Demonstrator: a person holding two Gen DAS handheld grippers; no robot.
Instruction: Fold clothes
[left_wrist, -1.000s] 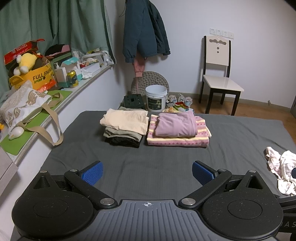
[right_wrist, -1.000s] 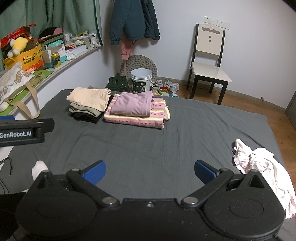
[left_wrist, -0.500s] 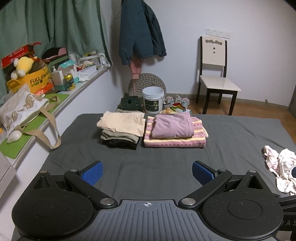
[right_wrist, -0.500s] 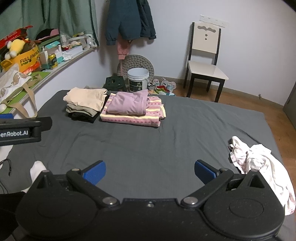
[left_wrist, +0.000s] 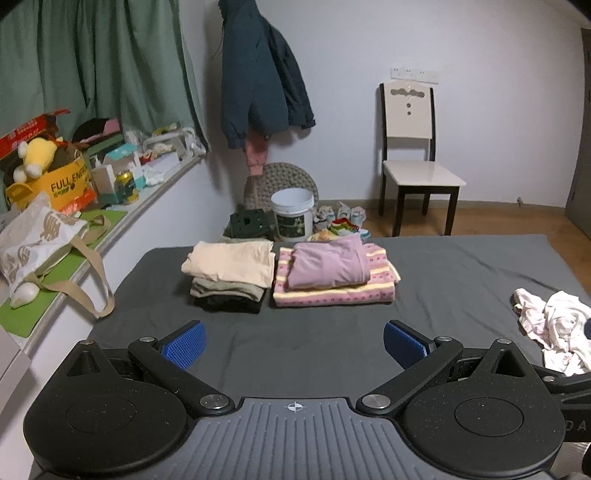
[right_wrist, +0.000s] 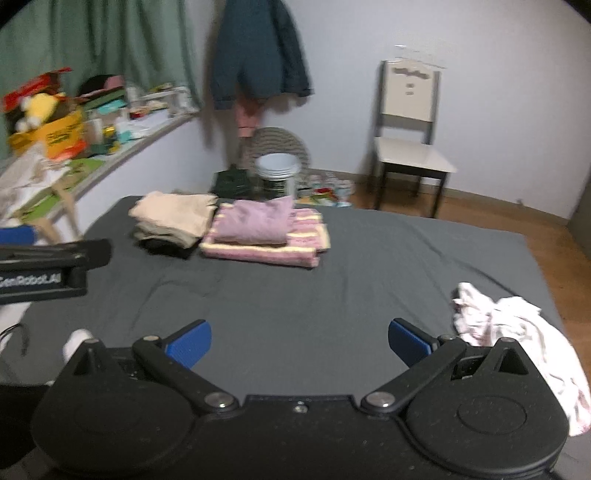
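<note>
Both tongs spread wide and empty, we are seeing the crumpled white garment (right_wrist: 517, 332) lying lower right beside our right gripper (right_wrist: 299, 341), well apart from our left gripper (left_wrist: 293, 343).

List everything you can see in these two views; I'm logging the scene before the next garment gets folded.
bed: one, dark grey sheet, foreground
cream-topped stack: one, cream over olive and black, far left of bed
lilac top: one, folded, on the striped pink cloth
crumpled garment: one, pale pink-white, unfolded, right of bed
chair: one, cream and black, by far wall
jacket: one, dark teal, hanging
bucket: one, white, on floor
curtain: green, left
yellow box: one, on the sill
tote bag: one, cream, on the sill
left hand-held gripper: open, empty
right hand-held gripper: open, empty
</note>
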